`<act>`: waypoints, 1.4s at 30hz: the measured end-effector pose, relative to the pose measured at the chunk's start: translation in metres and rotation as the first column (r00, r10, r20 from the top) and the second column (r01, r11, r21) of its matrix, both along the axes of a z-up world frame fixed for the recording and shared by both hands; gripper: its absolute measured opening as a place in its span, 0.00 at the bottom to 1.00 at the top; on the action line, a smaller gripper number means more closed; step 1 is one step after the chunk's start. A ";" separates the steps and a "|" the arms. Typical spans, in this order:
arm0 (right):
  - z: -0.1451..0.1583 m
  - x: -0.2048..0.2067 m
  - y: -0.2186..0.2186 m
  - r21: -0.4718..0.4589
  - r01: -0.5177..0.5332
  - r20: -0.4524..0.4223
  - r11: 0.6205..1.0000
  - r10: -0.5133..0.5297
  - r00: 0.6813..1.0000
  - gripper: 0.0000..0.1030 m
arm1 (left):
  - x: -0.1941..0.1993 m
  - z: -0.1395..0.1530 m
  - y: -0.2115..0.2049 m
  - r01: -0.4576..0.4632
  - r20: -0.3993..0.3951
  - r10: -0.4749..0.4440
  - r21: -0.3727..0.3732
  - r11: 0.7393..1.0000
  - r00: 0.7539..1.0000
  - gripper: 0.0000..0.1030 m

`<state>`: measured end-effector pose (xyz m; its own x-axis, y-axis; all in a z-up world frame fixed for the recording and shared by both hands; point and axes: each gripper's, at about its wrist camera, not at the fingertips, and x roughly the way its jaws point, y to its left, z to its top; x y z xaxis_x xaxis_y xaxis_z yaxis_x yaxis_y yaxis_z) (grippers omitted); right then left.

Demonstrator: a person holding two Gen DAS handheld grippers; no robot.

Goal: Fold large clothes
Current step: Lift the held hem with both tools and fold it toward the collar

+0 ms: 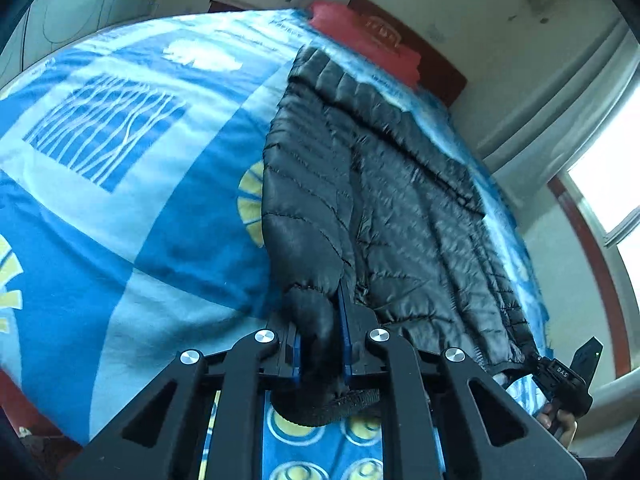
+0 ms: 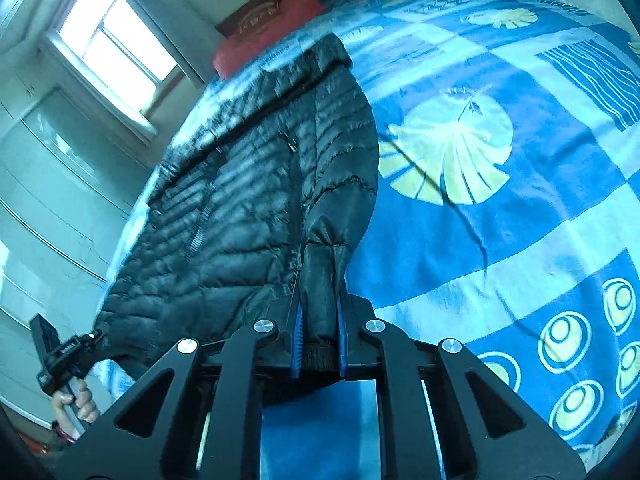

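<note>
A black quilted puffer jacket [image 1: 400, 200] lies stretched lengthwise on a bed with a blue patterned cover [image 1: 140, 160]. My left gripper [image 1: 320, 344] is shut on one sleeve cuff of the jacket at its near end. My right gripper [image 2: 318, 340] is shut on the other sleeve cuff; the jacket [image 2: 240, 200] spreads away from it toward the headboard. Each gripper shows in the other's view: the right one [image 1: 564, 380] at the lower right, the left one [image 2: 68, 356] at the lower left, both at the jacket's near edge.
A red pillow [image 1: 360, 36] lies at the head of the bed against a dark wooden headboard [image 2: 280, 4]. A window [image 2: 116, 44] and white wardrobe doors [image 2: 48, 208] stand along the wall beside the jacket. The bed cover [image 2: 500, 160] spreads wide on the jacket's other side.
</note>
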<state>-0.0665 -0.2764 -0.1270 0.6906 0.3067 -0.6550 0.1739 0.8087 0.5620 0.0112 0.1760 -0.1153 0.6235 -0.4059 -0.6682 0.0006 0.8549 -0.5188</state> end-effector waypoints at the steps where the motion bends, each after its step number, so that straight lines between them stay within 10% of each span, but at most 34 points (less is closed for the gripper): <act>1: 0.005 -0.003 -0.001 0.011 0.000 0.009 1.000 0.000 1.000 0.12 | -0.003 0.004 0.001 0.000 0.006 0.000 -0.014 1.000 1.000 0.13; 23: 0.102 -0.045 -0.003 0.097 -0.042 0.211 0.994 0.021 0.977 0.11 | -0.054 0.097 0.014 0.053 0.166 -0.027 -0.153 0.987 0.986 0.12; 42: 0.087 0.211 -0.029 0.102 -0.036 0.166 0.994 0.018 0.986 0.12 | 0.183 0.076 0.002 0.054 0.076 -0.045 -0.113 0.992 0.996 0.13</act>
<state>0.1441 -0.3051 -0.0398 0.7766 0.3872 -0.4969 0.0512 0.7474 0.6624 0.1939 0.1783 -0.0390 0.6460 -0.5089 -0.5690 0.0829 0.7877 -0.6104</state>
